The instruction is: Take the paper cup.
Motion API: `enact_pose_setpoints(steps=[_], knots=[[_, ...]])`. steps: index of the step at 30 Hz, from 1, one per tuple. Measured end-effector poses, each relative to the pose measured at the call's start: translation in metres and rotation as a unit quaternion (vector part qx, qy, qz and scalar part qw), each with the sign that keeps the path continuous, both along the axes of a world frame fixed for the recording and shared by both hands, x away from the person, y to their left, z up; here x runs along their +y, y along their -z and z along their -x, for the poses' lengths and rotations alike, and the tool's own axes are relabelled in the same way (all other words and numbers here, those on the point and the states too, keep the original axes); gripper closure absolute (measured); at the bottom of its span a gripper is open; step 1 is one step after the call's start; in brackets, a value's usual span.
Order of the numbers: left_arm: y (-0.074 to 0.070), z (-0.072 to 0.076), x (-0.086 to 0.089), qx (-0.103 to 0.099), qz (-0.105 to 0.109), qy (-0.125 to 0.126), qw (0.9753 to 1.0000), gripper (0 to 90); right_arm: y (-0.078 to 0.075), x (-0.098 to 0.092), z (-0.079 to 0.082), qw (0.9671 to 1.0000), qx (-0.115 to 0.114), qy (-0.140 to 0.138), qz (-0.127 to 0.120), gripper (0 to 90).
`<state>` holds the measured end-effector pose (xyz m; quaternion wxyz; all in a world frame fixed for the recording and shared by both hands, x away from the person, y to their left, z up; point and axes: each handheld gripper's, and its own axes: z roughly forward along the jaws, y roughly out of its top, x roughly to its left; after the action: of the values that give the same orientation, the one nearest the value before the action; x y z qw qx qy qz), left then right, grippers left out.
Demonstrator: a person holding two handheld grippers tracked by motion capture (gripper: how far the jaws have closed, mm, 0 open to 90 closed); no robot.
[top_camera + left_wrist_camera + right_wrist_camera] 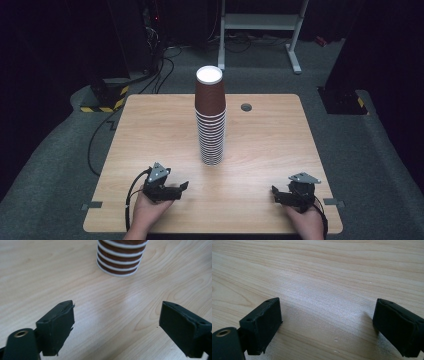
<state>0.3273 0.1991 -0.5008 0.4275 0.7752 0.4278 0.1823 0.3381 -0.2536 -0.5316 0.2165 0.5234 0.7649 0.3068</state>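
Note:
A tall stack of brown paper cups [210, 117] with white rims stands upside down in the middle of the wooden table [150, 125]. Its lowest rims appear at the top of the left gripper view as the cup stack [119, 258]. My left gripper [181, 187] rests near the front left of the table, open, pointing toward the stack, with bare wood between its jaws [117, 322]. My right gripper [274, 192] sits at the front right, also open, over bare wood [328, 322]. Neither holds anything.
A grey cable grommet [246, 107] is set into the table behind the stack. Beyond the table lie a white desk frame [260, 30], black cables and a yellow-striped box [107, 97] on grey carpet.

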Motion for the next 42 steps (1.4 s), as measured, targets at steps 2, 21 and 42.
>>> enact_pose_setpoints(steps=[2, 21, 42], knots=[[-0.006, 0.001, -0.001, -0.004, 0.009, -0.004, 0.9999, 10.1, 0.0, 0.0, 0.0, 1.0, 0.0, -0.001, 0.0, 8.1], [-0.046, 0.006, -0.014, -0.032, 0.017, 0.005, 0.9993, 0.0, 0.0, 0.0, 0.001, 1.0, 0.001, -0.008, 0.001, 7.8], [-0.079, 0.006, -0.02, -0.084, 0.059, 0.023, 0.9944, 0.0, 0.0, 0.001, 0.0, 0.9999, 0.001, -0.011, 0.001, 7.8]])
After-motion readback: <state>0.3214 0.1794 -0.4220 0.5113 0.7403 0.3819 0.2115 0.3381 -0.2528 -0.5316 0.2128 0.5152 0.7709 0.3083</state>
